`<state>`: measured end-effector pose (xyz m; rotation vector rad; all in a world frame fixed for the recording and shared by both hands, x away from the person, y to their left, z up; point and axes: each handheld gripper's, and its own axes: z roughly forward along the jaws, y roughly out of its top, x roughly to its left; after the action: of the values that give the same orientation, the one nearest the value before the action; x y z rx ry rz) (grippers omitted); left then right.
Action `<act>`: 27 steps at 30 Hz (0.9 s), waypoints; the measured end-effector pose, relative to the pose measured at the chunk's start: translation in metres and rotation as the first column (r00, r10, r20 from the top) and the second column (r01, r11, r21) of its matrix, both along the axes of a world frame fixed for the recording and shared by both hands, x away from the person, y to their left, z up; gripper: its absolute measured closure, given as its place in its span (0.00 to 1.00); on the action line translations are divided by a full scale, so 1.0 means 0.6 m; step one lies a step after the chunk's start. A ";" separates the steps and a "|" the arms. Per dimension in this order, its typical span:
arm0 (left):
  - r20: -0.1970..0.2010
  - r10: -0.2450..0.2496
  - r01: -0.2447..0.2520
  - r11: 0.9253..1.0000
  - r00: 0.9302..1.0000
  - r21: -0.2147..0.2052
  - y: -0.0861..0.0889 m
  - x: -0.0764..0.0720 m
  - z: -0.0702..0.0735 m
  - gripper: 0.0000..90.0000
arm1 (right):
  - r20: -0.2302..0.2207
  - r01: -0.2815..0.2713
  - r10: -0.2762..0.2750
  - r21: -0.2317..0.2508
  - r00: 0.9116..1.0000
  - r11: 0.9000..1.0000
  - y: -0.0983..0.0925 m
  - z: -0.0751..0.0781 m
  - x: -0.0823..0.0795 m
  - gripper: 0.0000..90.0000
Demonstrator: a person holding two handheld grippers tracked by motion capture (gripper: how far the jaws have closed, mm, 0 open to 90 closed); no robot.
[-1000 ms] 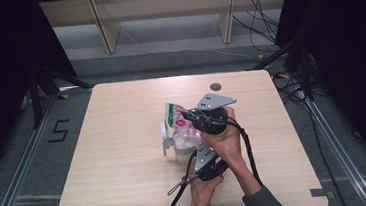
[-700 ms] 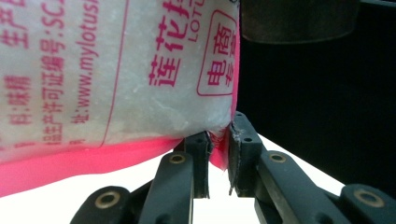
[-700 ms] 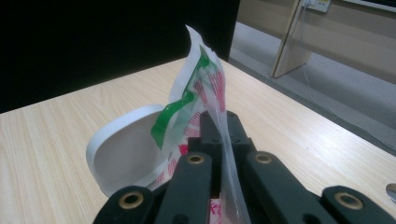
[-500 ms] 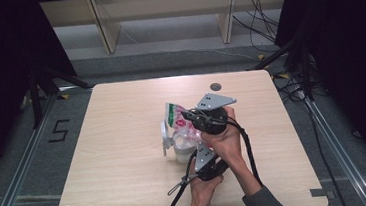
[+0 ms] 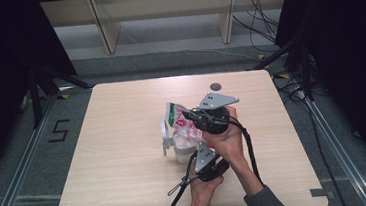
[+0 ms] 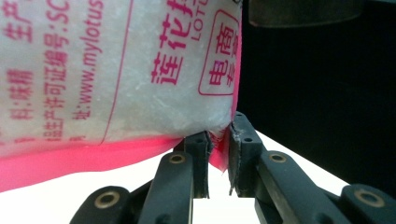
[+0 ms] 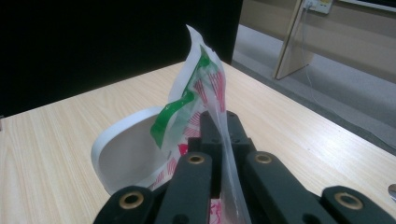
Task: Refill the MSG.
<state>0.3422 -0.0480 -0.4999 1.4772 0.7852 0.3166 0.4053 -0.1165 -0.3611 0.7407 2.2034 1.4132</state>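
Bag (image 6: 116, 70) (pink print), "mylotus", "LOTU", Chinese characters

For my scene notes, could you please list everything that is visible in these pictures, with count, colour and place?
bag: one, clear plastic with pink and green print, white granules inside; held up above the white container, near the table's middle.
white container: one, white, on the table under the bag.
lid: one, white, standing on edge at the container's left.
table: one, light wood.
round disc: one, dark, near the table's far edge.
shelf unit: one, pale wood, beyond the table.
left gripper: one, black; fingers pinch the bag's pink corner.
right gripper: one, black; fingers clamp the bag's film.
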 end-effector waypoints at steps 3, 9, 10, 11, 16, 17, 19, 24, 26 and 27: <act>-0.012 0.008 -0.008 1.000 1.000 0.023 0.002 -0.002 0.001 0.88 | -0.016 -0.008 0.008 0.010 1.000 1.000 0.001 0.000 -0.001 1.00; -0.007 0.001 -0.001 1.000 1.000 0.013 0.000 -0.003 -0.002 0.88 | -0.039 -0.004 0.005 0.023 0.999 1.000 -0.006 0.002 -0.005 1.00; -0.013 0.003 -0.003 1.000 1.000 0.031 0.002 -0.004 -0.001 0.88 | -0.019 0.003 -0.002 0.029 1.000 1.000 -0.007 0.003 -0.005 1.00; -0.012 0.002 -0.002 1.000 1.000 0.030 0.002 -0.004 -0.001 0.88 | -0.026 -0.013 0.014 0.028 1.000 1.000 -0.009 0.004 -0.004 1.00; -0.016 0.004 -0.003 1.000 1.000 0.030 0.001 -0.005 -0.003 0.88 | -0.020 -0.014 0.014 0.045 1.000 0.999 -0.015 0.006 -0.006 1.00; -0.011 -0.003 0.004 1.000 1.000 0.025 0.001 -0.004 -0.004 0.88 | -0.043 -0.016 0.018 0.047 0.999 0.999 -0.015 0.007 -0.009 1.00; -0.010 -0.008 0.008 1.000 1.000 0.025 0.000 -0.005 -0.004 0.88 | -0.032 -0.026 0.028 0.050 0.999 0.998 -0.018 0.007 -0.008 1.00; -0.019 -0.001 0.002 0.999 1.000 0.037 -0.001 -0.007 -0.005 0.87 | -0.049 -0.022 0.025 0.067 0.998 0.998 -0.028 0.011 -0.013 1.00; -0.015 -0.011 0.011 1.000 1.000 0.027 -0.002 -0.006 -0.007 0.87 | -0.038 -0.027 0.030 0.075 0.999 0.997 -0.033 0.013 -0.014 1.00; -0.015 -0.011 0.011 1.000 1.000 0.027 -0.002 -0.006 -0.007 0.87 | -0.038 -0.027 0.030 0.075 0.999 0.997 -0.033 0.013 -0.014 1.00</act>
<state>0.3386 -0.0492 -0.5039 1.5100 0.7868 0.3095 0.3971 -0.1362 -0.3534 0.7713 2.2088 1.5148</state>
